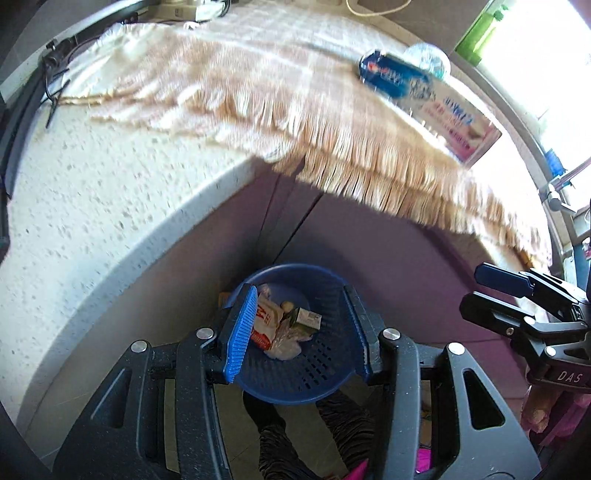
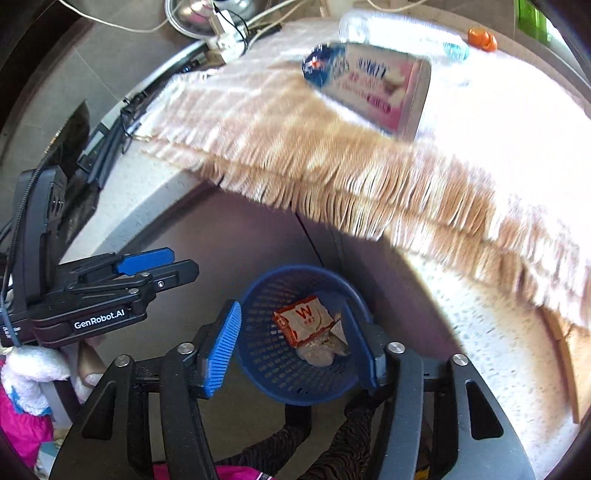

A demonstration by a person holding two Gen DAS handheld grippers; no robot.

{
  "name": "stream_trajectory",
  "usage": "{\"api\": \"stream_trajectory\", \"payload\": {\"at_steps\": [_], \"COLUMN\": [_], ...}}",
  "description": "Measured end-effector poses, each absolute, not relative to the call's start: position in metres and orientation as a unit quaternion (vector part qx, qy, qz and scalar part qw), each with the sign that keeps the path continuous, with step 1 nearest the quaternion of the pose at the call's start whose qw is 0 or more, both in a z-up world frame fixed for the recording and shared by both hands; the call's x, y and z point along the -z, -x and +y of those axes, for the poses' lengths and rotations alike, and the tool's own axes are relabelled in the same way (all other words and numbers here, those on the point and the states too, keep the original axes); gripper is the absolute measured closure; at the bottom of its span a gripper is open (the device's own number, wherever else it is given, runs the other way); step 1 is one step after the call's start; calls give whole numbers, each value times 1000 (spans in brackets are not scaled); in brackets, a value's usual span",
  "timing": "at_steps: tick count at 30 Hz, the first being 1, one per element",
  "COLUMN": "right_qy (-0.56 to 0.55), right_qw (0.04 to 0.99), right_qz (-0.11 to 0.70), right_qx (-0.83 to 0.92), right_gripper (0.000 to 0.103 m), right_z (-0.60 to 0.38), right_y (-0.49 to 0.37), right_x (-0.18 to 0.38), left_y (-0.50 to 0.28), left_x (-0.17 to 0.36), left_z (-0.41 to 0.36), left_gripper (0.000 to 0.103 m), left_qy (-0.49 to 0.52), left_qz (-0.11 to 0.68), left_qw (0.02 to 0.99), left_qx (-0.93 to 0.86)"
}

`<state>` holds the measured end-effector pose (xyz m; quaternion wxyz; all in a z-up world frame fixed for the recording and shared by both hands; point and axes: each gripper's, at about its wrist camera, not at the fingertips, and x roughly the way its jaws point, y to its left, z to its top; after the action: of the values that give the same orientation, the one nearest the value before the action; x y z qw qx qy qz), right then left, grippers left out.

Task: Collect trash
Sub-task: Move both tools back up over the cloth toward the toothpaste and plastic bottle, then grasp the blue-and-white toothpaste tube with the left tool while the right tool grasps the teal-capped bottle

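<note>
A blue perforated basket (image 1: 317,365) stands on the floor below the counter and holds wrappers (image 1: 267,321), a small green carton (image 1: 304,318) and crumpled plastic. My left gripper (image 1: 299,332) hangs open and empty above it. My right gripper (image 2: 295,343) is also open and empty over the same basket (image 2: 266,354), where a red-and-white wrapper (image 2: 306,319) lies. On the counter cloth lie a pink-and-white box (image 2: 380,88), a blue packet (image 2: 321,62) and a clear plastic bottle (image 2: 399,33). The box (image 1: 458,118) and blue packet (image 1: 388,74) also show in the left wrist view.
A fringed beige cloth (image 1: 258,85) covers the speckled white counter (image 1: 92,206) and overhangs its edge. Cables and a power strip (image 2: 225,40) lie at the back. An orange cap (image 2: 482,38) sits near the bottle. Purple cabinet fronts (image 1: 369,236) stand behind the basket.
</note>
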<state>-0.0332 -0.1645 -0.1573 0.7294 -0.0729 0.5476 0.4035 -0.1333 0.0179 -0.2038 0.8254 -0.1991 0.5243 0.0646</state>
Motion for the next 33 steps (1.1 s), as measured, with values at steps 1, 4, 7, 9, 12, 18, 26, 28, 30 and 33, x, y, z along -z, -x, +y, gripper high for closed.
{"api": "stream_trajectory", "payload": {"at_steps": [1,4,7,9,12,18,26,28,30,33], "right_qy": [69,58,46,37,26,-2,-22,-28,-37,-48], "right_qw": [732,737,744,748,754,764,771,769,766,765], "right_qz": [544,533,520,513,506,502,519,524,527,531], "right_qx": [-405,-411,-416,-419,-418,-405,-369,-365,-366,-360], "right_gripper": [45,45,39,39,38,38,34,34,34,34], "right_z": [-166,-171,-179,-185,-195,-216,-228,-226,-223,-218], "right_y": [30,23,9,-1,-19,-63,-123,-136,-150,-169], "right_x": [151,138,121,111,99,82,76,73,69,66], "left_y": [132,125,117,109,93,56,13,3,-7,-21], "left_x": [198,178,163,152,142,122,112,112,112,112], "left_z": [18,21,21,20,15,-4,-26,-32,-38,-45], "left_gripper": [56,56,56,56,56,44,40,40,40,40], "left_qy": [201,204,208,214,218,225,234,236,237,239], "left_qz": [521,514,502,495,488,476,481,482,485,491], "left_qw": [827,831,837,840,843,849,844,843,841,837], "left_qx": [-65,-66,-68,-65,-62,-47,-32,-30,-28,-30]}}
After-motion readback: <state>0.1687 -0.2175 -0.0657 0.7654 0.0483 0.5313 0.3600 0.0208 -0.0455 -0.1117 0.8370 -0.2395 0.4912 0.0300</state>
